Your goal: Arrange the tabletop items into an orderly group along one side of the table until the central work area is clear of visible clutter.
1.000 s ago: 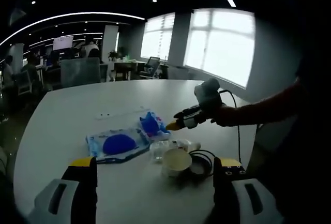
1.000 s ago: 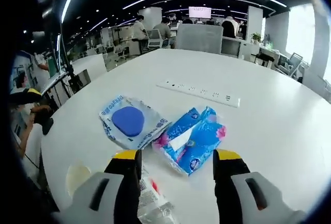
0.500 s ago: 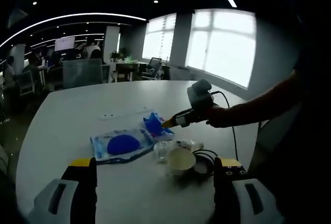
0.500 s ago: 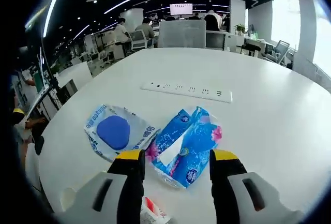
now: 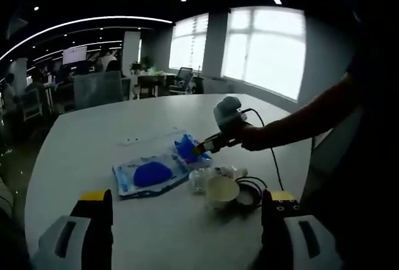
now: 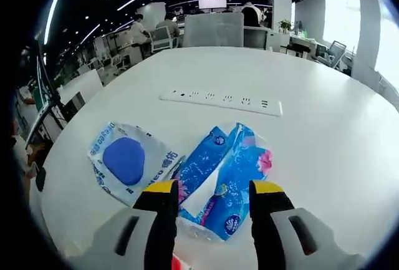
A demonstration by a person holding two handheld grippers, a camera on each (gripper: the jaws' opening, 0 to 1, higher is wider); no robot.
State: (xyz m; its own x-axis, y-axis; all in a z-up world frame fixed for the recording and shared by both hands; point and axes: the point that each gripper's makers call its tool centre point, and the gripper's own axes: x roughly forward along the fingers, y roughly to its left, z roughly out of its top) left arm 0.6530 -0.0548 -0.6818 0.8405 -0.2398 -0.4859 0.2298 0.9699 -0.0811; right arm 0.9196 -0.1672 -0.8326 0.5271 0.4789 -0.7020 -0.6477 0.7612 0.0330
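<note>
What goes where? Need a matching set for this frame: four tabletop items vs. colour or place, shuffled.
Items:
1. tissue pack
2. wipes pouch
3. power strip
4. cup

Descriptions:
A. white bar lying farther back on the table, beyond both packets
B. flat packet with a round dark blue lid
C. blue and pink wrapper between the open jaws of the right claw
D. pale, round, beside a coiled black cable

Pairs: 1-C, 2-B, 3-A, 4-D
</note>
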